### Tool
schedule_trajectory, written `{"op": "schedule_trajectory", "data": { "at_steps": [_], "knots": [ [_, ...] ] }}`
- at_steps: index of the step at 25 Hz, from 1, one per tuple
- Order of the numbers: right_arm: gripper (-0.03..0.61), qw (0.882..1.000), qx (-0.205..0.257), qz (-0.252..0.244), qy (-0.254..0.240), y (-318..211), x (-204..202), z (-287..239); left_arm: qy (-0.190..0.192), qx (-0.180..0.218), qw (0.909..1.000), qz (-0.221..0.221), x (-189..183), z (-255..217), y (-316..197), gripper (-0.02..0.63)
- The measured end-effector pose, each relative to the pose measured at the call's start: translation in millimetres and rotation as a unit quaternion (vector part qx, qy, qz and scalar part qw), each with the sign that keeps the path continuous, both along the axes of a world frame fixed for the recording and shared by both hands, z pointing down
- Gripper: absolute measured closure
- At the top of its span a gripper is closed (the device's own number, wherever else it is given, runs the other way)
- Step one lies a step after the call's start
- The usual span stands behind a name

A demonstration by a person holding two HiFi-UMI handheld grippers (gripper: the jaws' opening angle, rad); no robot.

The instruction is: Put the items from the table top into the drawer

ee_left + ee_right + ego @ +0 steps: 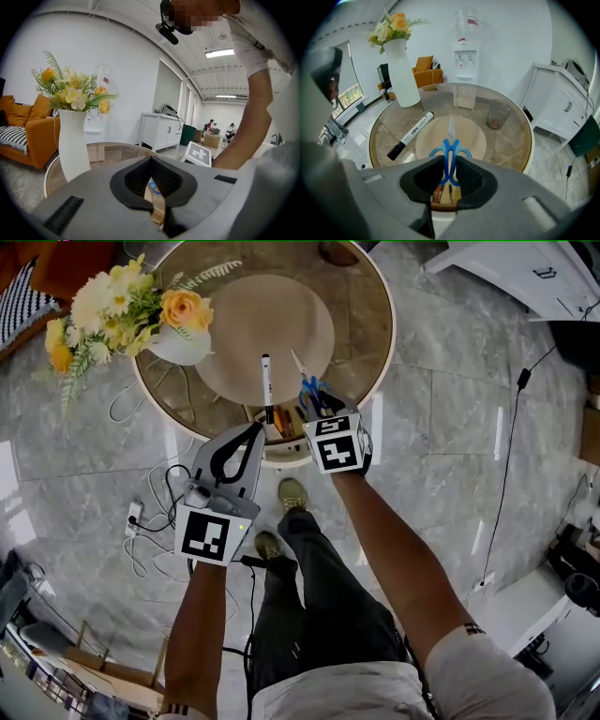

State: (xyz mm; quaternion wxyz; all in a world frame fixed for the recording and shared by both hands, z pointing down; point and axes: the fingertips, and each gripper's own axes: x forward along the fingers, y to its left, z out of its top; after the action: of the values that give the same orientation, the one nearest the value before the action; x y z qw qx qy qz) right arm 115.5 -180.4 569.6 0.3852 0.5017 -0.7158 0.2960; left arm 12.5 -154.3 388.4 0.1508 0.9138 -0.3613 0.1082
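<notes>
Table [361, 329] of round glass carried a white vase of flowers [176, 345] near its far left rim. Under the near rim, an open drawer [440, 200] held pens [438, 191]. By it the left gripper [150, 158] sat with jaw tips together, nothing visible between them. The right gripper [450, 164] had its 2 jaws closed narrowly on the blue handles of the scissors [450, 140], which lay on the glass with their blades pointing away. A marker [411, 134] lay to their left.
</notes>
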Motion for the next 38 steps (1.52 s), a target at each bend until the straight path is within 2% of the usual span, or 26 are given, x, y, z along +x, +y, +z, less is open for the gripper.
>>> {"op": "schedule_trajectory", "data": {
  "at_steps": [11,17,27,33,38],
  "knots": [
    [0.499,0.997,0.054,0.045,-0.044,22.9,6.6,-34.6,-0.001,0.004,1.0,-0.002,-5.5,-10.2,19.9,0.614],
    [0.499,0.991,0.095,0.059,-0.072,60.9,-3.0,-76.7,0.0,0.014,0.9999,0.01,-10.1,-21.2,45.5,0.614],
    [0.499,0.985,0.137,0.053,-0.086,160.3,-32.8,-122.6,0.016,0.024,0.9991,0.032,-19.3,-28.0,117.0,0.614],
    [0.499,0.986,0.149,0.033,-0.074,212.4,-52.1,-124.3,0.027,0.021,0.9989,0.032,-29.8,-13.9,156.6,0.614],
    [0.499,0.989,0.134,0.016,-0.066,247.1,-58.8,-107.5,0.026,0.011,0.999,0.035,-34.7,4.1,181.5,0.614]
  ]
}}
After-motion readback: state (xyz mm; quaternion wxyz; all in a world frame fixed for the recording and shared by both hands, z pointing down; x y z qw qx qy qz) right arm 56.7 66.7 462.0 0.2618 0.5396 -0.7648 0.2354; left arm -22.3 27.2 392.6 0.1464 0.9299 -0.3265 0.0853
